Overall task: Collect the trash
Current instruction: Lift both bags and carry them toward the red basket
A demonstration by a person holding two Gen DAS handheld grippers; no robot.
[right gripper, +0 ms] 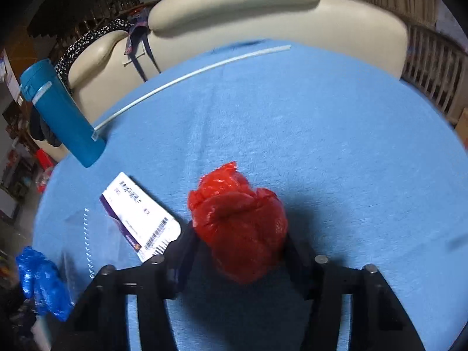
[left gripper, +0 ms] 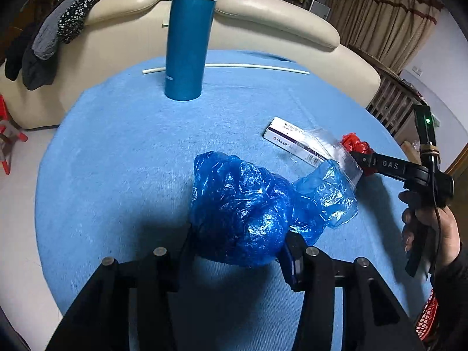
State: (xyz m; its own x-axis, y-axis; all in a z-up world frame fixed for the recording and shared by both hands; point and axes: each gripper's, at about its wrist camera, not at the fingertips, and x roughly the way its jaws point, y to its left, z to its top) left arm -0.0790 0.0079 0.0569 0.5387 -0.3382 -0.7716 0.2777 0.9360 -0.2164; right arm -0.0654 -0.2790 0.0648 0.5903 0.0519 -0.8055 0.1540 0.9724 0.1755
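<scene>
Left wrist view, left to right: dark clothes [left gripper: 44, 38] draped over the arm of a cream sofa [left gripper: 263, 20] at the far left; a tall blue flask [left gripper: 187, 38] standing upright on the blue tablecloth [left gripper: 117, 161], with a thin white tube [left gripper: 251, 66] lying flat behind it near the far edge of the table. Centre foreground — the left gripper [left gripper: 237, 251] has a crumpled blue plastic bag [left gripper: 242, 207] between its two fingers, jaws partly closed and pressing the bag on both sides; a loose flap of the bag spreads out to the right onto the cloth. Just beyond that flap lies a white and purple box [left gripper: 288, 137], with a clear plastic sleeve [left gripper: 327, 152] partly over its near end. Farther right, the right gripper [left gripper: 361, 161] reaches in from the side, the person's hand [left gripper: 430, 222] on its handle, fingers closed around a wad of red plastic [left gripper: 355, 146]. Right wrist view confirms it: red wad pinched between both fingers, jaws narrowed to the wad's width, box just beside its left finger, blue bag at the lower left edge, flask at the far left. A red mesh basket [left gripper: 427, 318] shows at the lower right edge of the left view, off the table.
</scene>
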